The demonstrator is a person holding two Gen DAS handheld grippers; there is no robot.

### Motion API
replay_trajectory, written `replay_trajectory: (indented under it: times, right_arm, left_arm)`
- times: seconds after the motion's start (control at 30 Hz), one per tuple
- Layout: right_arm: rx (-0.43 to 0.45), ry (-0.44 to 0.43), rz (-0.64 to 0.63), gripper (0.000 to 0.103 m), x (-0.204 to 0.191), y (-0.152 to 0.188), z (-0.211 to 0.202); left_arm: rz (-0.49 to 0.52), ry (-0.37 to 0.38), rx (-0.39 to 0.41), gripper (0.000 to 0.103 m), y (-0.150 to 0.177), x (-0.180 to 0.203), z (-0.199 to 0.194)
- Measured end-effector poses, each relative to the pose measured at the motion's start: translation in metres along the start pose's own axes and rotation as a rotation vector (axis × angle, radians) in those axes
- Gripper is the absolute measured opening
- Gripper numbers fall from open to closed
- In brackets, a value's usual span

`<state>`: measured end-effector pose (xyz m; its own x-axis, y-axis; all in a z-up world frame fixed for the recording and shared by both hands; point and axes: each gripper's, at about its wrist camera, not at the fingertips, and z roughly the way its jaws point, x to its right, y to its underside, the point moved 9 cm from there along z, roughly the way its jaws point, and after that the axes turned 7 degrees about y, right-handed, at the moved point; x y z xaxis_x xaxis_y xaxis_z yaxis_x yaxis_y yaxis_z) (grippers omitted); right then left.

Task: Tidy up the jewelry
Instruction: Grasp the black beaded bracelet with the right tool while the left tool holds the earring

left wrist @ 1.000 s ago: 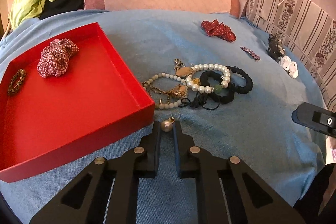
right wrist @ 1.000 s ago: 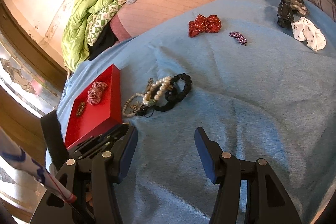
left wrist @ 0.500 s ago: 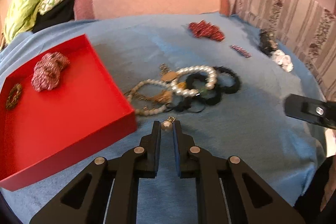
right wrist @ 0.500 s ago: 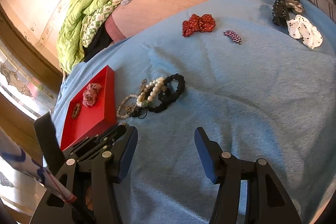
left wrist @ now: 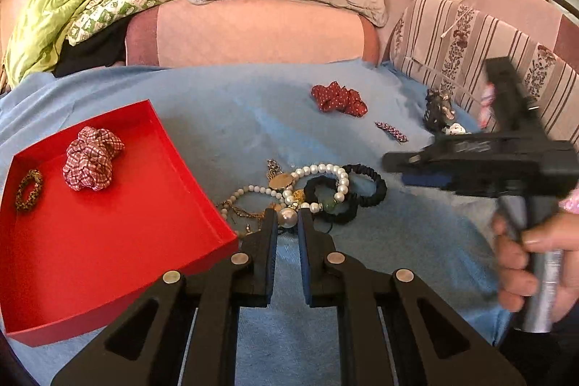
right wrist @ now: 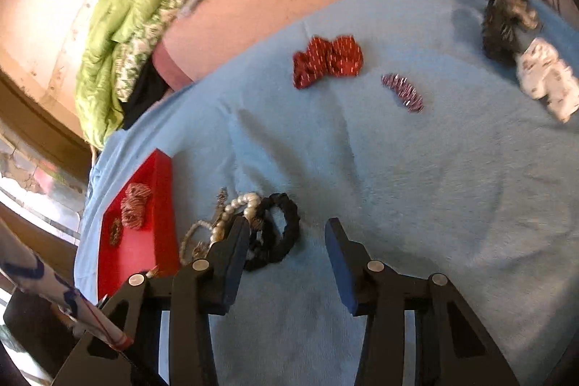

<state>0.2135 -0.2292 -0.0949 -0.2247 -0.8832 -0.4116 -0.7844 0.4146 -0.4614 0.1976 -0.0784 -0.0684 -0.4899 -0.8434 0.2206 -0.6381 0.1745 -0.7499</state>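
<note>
Jaws of the left gripper [left wrist: 288, 221] were clamped on a pearl earring [left wrist: 288, 217], the bead pinched right at their tips and lifted clear of the blue bedspread [left wrist: 224, 104]. Just beyond those tips lay a tangle of jewelry [left wrist: 307, 185]: a pearl bracelet, a string of smaller beads, gold chains with a pendant, and black hair ties looped through one another. To the left of the jaws, its near corner close beside them, sat a red tray [left wrist: 108, 241] holding a checked scrunchie [left wrist: 92, 158] and a small leopard-print hair tie [left wrist: 29, 189] toward its far left side. Farther ahead and to the right lay a red dotted scrunchie [left wrist: 338, 98] and a narrow beaded hair clip [left wrist: 391, 131], well apart from the pile. Off to the right, a hand [left wrist: 532, 263] held the right gripper [right wrist: 287, 263] by its handle; it showed blurred there. In the right wrist view its jaws stood apart with only bedspread between them, and they had just been closing. The black hair ties [right wrist: 278, 230] lay just beyond the left jaw tip, partly hidden behind it, with the tray farther left. Far ahead to the right sat a dark claw clip [right wrist: 506, 17] beside a white spotted scrunchie [right wrist: 546, 78].
</note>
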Motion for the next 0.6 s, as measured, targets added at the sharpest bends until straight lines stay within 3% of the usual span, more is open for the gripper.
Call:
replay_trajectory:
  times: [0.07,0.13,0.2,0.43,0.6]
  right_arm:
    - [-0.025,0.015,-0.01,0.04,-0.001,0.001,0.016]
    - [-0.055,0.02,-0.007,0.012,0.0,0.005,0.025]
    - [-0.031,0.028,0.001,0.01,0.004,0.003,0.021]
    - [0.199,0.031,-0.065,0.01,-0.004,-0.017,-0.034]
    - [0.253,-0.025,-0.114,0.01,-0.023,-0.02,-0.048]
  left_arm:
    - [0.005,-0.001,0.001,0.011,-0.001,0.001,-0.001]
    - [0.009,-0.001,0.009,0.011,-0.002,0.0,-0.003]
    - [0.008,-0.002,0.022,0.011,-0.004,-0.002,-0.008]
    - [-0.005,0.005,0.057,0.011,-0.01,-0.006,-0.02]
    - [-0.019,0.003,0.076,0.011,-0.015,-0.01,-0.026]
